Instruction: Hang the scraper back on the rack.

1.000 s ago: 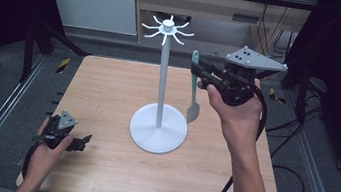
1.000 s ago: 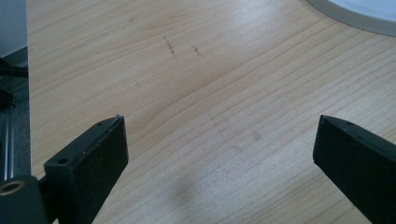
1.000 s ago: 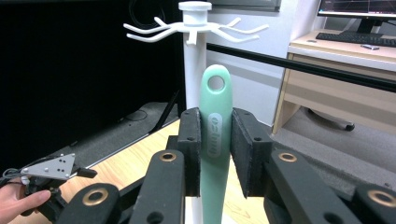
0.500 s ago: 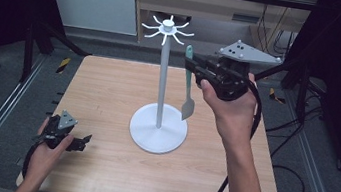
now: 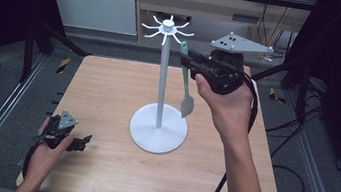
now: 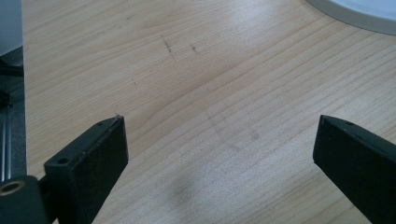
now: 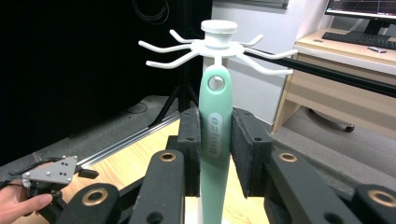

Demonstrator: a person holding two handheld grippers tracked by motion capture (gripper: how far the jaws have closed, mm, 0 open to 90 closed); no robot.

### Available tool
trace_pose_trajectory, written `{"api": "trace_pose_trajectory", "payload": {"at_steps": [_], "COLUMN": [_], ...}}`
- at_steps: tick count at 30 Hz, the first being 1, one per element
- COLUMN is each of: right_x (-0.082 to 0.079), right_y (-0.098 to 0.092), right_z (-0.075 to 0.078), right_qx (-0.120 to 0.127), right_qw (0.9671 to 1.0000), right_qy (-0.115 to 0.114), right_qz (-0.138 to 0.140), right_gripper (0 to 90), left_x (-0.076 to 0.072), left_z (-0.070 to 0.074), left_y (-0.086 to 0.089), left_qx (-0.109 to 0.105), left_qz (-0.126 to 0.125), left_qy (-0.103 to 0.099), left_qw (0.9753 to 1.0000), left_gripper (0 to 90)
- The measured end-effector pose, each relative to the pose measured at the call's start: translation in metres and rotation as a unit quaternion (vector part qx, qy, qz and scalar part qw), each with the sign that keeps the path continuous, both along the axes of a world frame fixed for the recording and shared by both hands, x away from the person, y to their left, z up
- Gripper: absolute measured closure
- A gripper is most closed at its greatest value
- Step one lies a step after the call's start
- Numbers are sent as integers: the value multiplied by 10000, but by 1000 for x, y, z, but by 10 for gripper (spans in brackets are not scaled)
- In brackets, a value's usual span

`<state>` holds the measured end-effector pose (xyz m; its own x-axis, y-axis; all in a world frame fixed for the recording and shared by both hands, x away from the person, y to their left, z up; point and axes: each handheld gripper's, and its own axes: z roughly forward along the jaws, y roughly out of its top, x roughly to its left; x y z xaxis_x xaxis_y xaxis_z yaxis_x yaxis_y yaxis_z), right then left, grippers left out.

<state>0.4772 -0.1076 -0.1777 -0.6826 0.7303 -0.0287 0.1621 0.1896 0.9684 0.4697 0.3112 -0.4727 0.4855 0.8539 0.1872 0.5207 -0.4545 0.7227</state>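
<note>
High view: right gripper [image 5: 190, 58] is raised beside the top of the white utensil stand [image 5: 158, 124], jaws clamped on the handle of a teal spatula [image 5: 186, 80]. Spatula hangs near vertical, handle end up, grey blade down, blade ending above the stand's round base. It sits just to the right of the stand's pole, handle top a little below and right of the ring of hooks [image 5: 167, 29]. Left gripper [image 5: 80, 142] is low at the table's [image 5: 109, 87] near-left corner, well apart from the stand, held in the left hand [image 5: 44, 151]. Right hand is clearly the nearer one to the hooks.

Left gripper view: jaws spread wide, nothing between them, bare wood below. Edge of the stand's base shows at top right.

Right gripper view: both pads pressed on the spatula handle at mid length, long axis upright. The hang hole [image 7: 215, 83] near the handle top sits just under the hub of the hooks [image 7: 218, 46], in line with it. Cannot tell whether the hole is in front of a prong or already touching one; depth is unclear here.

Judgement: the coming move looks like hanging the spatula, so what matters is hole-to-prong alignment: the hole is slightly below the prongs, so likely lift a touch, then carry toward one prong tip and lower on. Risk: the handle knocks the hub.
</note>
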Motion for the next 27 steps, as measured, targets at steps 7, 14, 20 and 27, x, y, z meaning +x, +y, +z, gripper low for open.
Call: {"api": "trace_pose_trajectory", "payload": {"at_steps": [7, 14, 20, 27], "right_x": [3, 8, 12, 15], "right_y": [1, 4, 7, 10], "right_z": [2, 2, 3, 3], "right_qx": [-82, -127, -184, -233], "right_qw": [9999, 9998, 9997, 9995], "right_qy": [62, 118, 161, 176], "right_qz": [-54, -45, -62, -68], "right_gripper": [742, 742, 742, 742], "left_x": [0, 0, 0, 1], "left_z": [0, -1, -1, -1], "left_y": [0, -1, -2, -2], "left_qx": [-1, -3, 5, 31], "left_qz": [-8, -17, -34, -56], "left_qy": [5, 8, 12, 23], "left_qw": [10000, 10000, 10000, 10000], "left_gripper": [29, 29, 29, 29]}}
